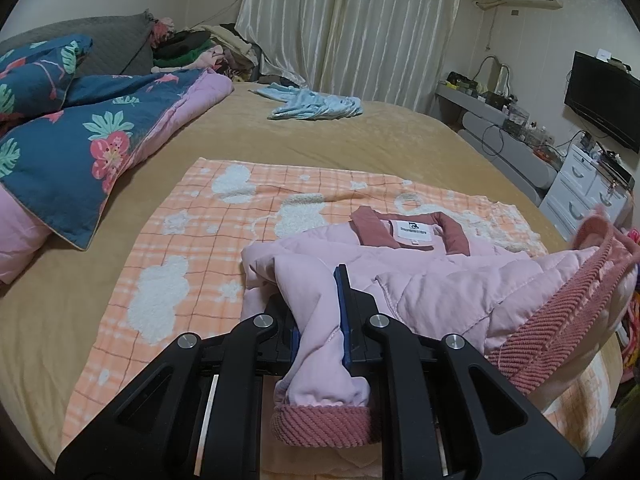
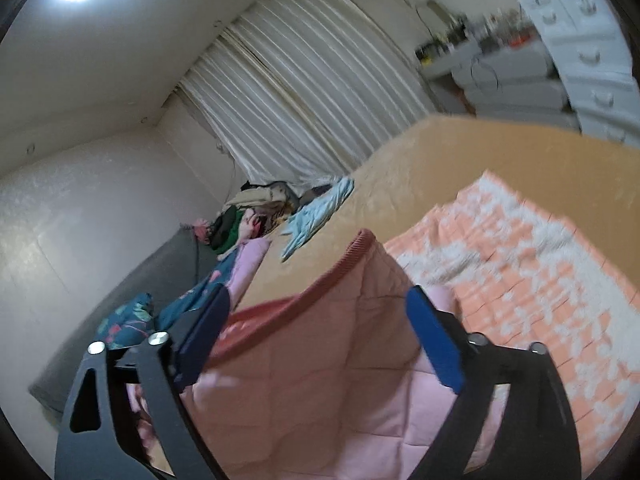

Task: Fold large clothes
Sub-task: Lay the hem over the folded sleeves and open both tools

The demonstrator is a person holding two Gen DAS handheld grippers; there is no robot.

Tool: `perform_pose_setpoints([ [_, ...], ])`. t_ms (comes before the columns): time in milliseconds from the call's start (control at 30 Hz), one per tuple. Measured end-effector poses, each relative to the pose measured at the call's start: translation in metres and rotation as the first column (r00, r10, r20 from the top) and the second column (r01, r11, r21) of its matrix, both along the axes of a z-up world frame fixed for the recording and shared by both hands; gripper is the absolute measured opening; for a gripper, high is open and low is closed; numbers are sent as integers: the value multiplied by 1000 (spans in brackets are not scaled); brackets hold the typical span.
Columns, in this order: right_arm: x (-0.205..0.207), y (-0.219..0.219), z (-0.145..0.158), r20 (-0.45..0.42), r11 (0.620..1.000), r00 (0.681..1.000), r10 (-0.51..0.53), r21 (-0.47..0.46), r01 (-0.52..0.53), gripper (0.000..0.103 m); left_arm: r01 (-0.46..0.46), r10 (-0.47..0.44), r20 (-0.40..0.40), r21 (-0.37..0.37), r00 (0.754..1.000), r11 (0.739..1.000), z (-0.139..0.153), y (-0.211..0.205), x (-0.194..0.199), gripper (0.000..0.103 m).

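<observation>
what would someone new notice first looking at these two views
Probably the pink quilted jacket, bunched on the orange checked blanket in the middle of the tan bed, with the left gripper shut on one sleeve. The right gripper is tilted steeply, its jaws wide apart around the jacket's ribbed hem. The floral blue quilt heaped at the left also stands out.

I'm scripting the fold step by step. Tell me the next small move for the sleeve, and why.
Probably carry the left hand-held gripper forward, laying the sleeve across the pink jacket body. It is shut on the sleeve near its ribbed cuff, and the collar lies just ahead.
</observation>
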State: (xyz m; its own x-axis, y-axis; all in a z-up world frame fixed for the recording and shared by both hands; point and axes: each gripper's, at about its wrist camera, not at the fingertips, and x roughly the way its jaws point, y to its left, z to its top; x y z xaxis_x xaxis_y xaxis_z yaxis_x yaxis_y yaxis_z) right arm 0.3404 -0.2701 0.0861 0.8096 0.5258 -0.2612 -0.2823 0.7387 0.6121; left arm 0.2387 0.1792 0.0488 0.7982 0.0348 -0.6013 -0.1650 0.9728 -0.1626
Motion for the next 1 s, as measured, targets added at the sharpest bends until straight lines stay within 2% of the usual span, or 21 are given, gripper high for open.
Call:
perform_pose_setpoints([
  [33,-1,2,-2,-2,1000,1000,-6,-27,6,94,-2,2,-1,-2,1000,1000,-1,1,2,7],
  [100,-3,12,-14,-24,989,999,-36,-143,33,95,-6,6,-3,-5,1000,1000,-5,2,6,8],
  [133,-3,21,-25,-46,972,997,-56,-230,44,95,-7,7,-4,-5,1000,1000,-5,2,8,9],
  [200,0,35,-50,-87,939,993,-80,-342,45,95,-9,9,-1,-7,1000,1000,-7,1,10,12],
  [300,7,53,-95,-174,899,981,-92,-437,6,95,-4,4,3,-19,1000,1000,-6,-1,8,21],
  [400,17,63,-122,-259,890,962,-84,-455,-45,95,3,-3,13,-21,1000,1000,-2,-5,4,29],
  [467,16,65,-124,-235,876,968,-91,-481,-35,95,6,-5,29,-39,1000,999,2,-6,0,36],
  [500,15,64,-122,-225,877,971,-85,-479,-34,95,8,-7,35,-45,999,999,4,-7,0,41],
  [567,14,62,-121,-212,887,974,-78,-461,-30,95,14,-12,51,-55,999,998,9,-11,-4,46],
  [633,11,59,-120,-201,889,976,-79,-458,-22,95,25,-21,66,-62,998,998,15,-15,-8,63],
  [767,2,62,-107,-157,878,984,-79,-478,-5,95,39,-32,96,-69,995,997,28,-22,-18,70],
  [867,-9,64,-95,-115,877,991,-71,-481,7,95,38,-30,117,-69,993,997,36,-24,-25,82],
  [900,-11,64,-93,-105,877,992,-65,-481,7,95,31,-23,139,-57,990,998,41,-25,-31,90],
  [1000,-17,66,-87,-82,873,995,-58,-488,10,96,11,-13,179,9,984,1000,56,-30,-41,93],
])
